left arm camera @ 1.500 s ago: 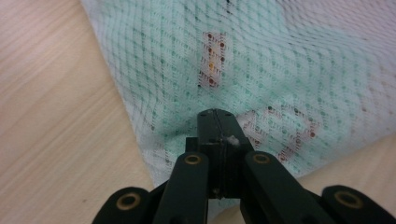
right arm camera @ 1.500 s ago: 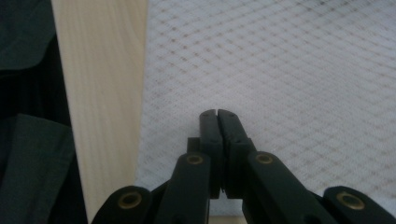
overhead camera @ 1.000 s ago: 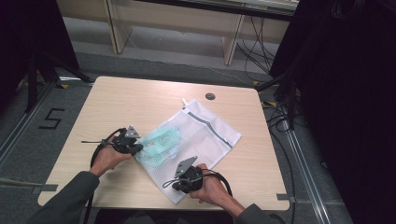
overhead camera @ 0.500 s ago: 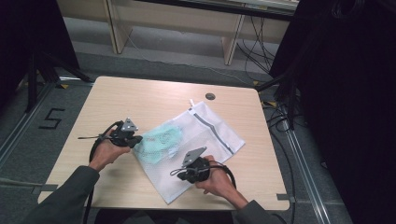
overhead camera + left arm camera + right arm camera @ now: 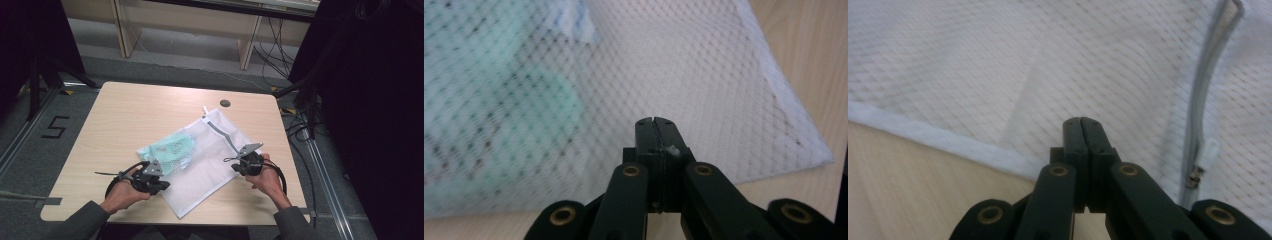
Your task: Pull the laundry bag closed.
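While both hands rest at the near table [image 5: 125, 107] edge, items run thus. Left gripper [image 5: 159, 185]: at the white mesh laundry bag's [image 5: 210, 165] near-left edge, jaws pressed together, nothing pinched. Mint-green garment [image 5: 172, 147]: inside the bag's left part, apparently stowed for zipping. Grey zipper [image 5: 222, 134]: along the bag's far-right side. Right gripper [image 5: 239, 165]: at the bag's right edge, jaws closed empty, likely poised near the zipper pull [image 5: 1200, 160].
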`<action>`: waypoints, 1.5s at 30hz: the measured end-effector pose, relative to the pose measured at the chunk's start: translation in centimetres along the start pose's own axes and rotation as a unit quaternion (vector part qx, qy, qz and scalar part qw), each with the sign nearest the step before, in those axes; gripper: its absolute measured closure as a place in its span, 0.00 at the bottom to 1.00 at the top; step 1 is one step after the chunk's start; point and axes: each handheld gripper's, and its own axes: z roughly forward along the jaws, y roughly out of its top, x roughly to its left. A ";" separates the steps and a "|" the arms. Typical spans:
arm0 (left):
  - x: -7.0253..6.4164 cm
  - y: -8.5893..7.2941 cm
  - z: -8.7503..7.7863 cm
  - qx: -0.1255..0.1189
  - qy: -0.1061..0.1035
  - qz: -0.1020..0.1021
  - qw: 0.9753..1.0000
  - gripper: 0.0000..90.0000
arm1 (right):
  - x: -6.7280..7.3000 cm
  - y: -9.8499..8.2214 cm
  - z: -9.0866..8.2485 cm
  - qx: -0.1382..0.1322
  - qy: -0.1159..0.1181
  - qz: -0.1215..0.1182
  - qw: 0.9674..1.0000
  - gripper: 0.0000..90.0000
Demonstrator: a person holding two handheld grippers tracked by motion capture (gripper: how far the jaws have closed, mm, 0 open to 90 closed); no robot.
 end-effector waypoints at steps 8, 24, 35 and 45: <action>1.3 -0.5 0.2 0.010 0.015 -0.024 1.000 1.00 | 0.2 0.0 1.5 0.026 0.005 -0.029 0.999 1.00; 6.4 -2.2 -1.9 0.054 0.075 -0.050 0.994 0.98 | 5.2 1.5 2.1 0.024 0.072 -0.093 0.993 1.00; 9.2 -3.4 -3.6 0.071 0.091 -0.066 0.991 0.99 | 9.7 3.4 3.2 0.023 0.119 -0.136 0.983 1.00; 9.6 -3.6 -4.0 0.079 0.103 -0.060 0.990 0.99 | 11.1 3.9 3.5 0.023 0.136 -0.144 0.980 1.00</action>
